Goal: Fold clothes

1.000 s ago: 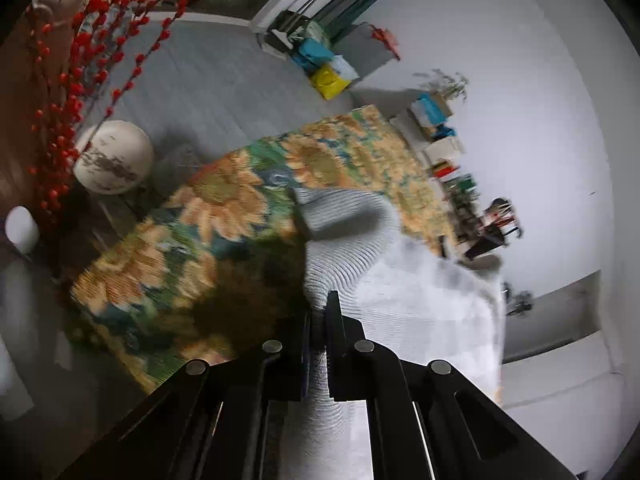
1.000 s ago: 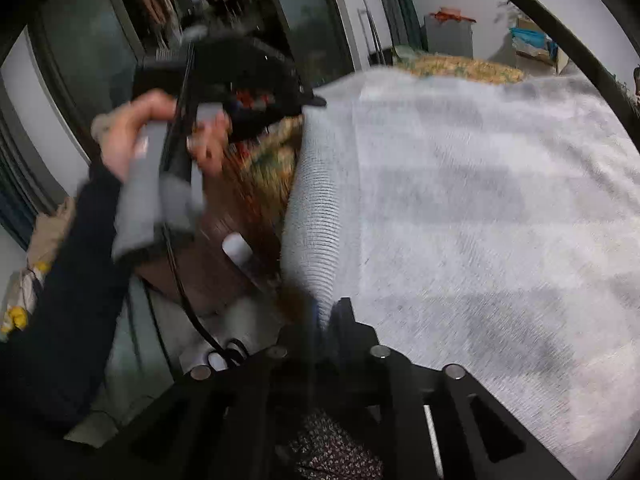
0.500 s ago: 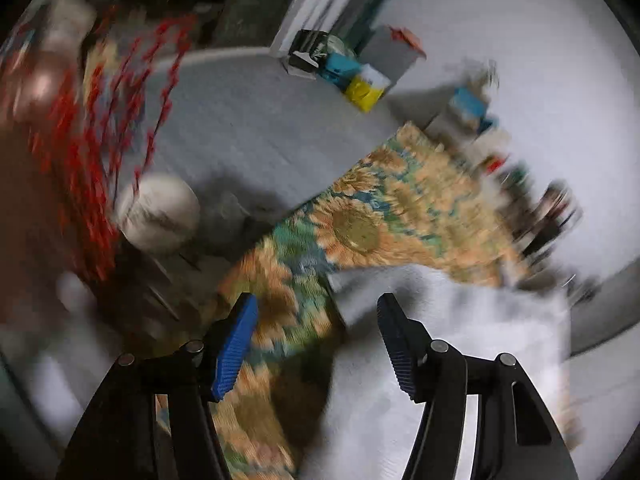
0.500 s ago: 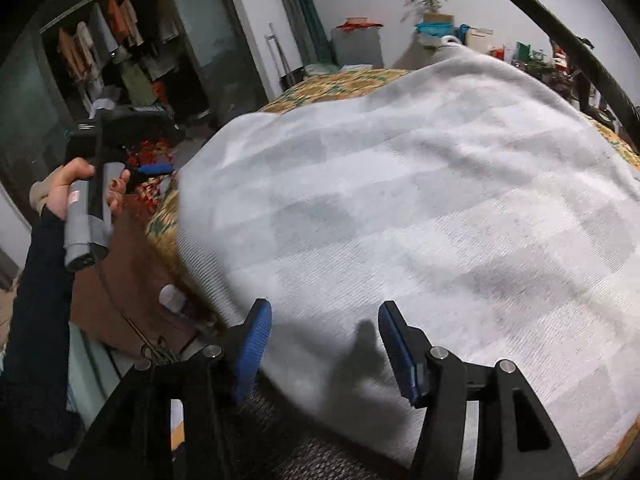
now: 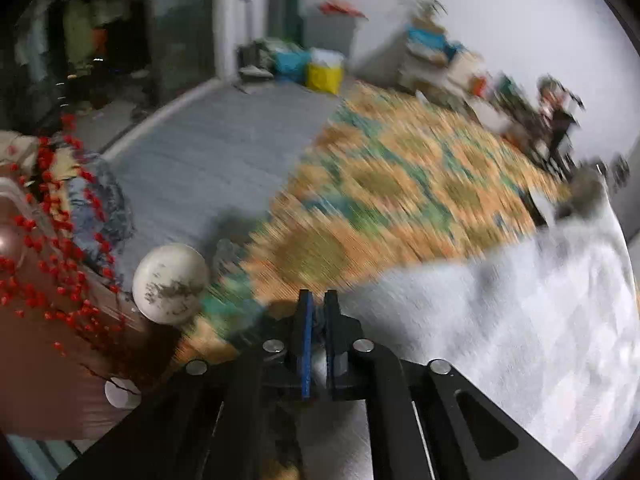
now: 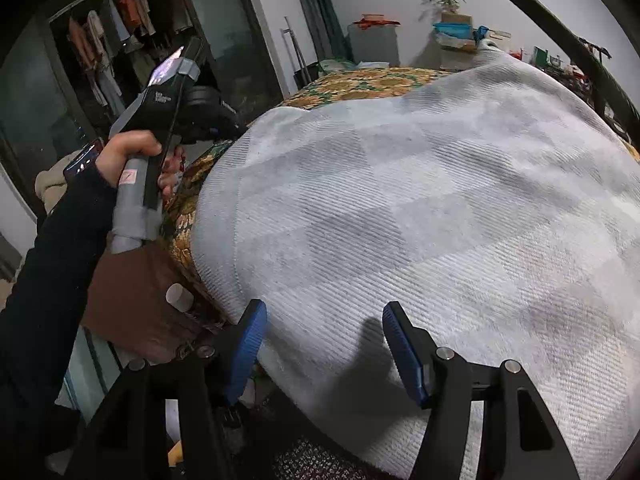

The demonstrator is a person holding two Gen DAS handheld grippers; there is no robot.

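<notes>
A: How far along is the folding?
B: Barely begun, I'd say. The white knit garment (image 6: 420, 220) lies spread on the sunflower-print cover (image 5: 380, 200).
A: And the hand-held grippers?
B: Right hand-held gripper (image 6: 324, 344) is opening over the hem, gripping nothing. Left hand-held gripper (image 5: 316, 312) is closed, apparently empty.

1. Left wrist view: looks steeply down, close above the sunflower cloth (image 5: 384, 200).
2. Right wrist view: looks steeply down, close above the white garment (image 6: 420, 208).
3. Shared: both show cloth and garment.
</notes>
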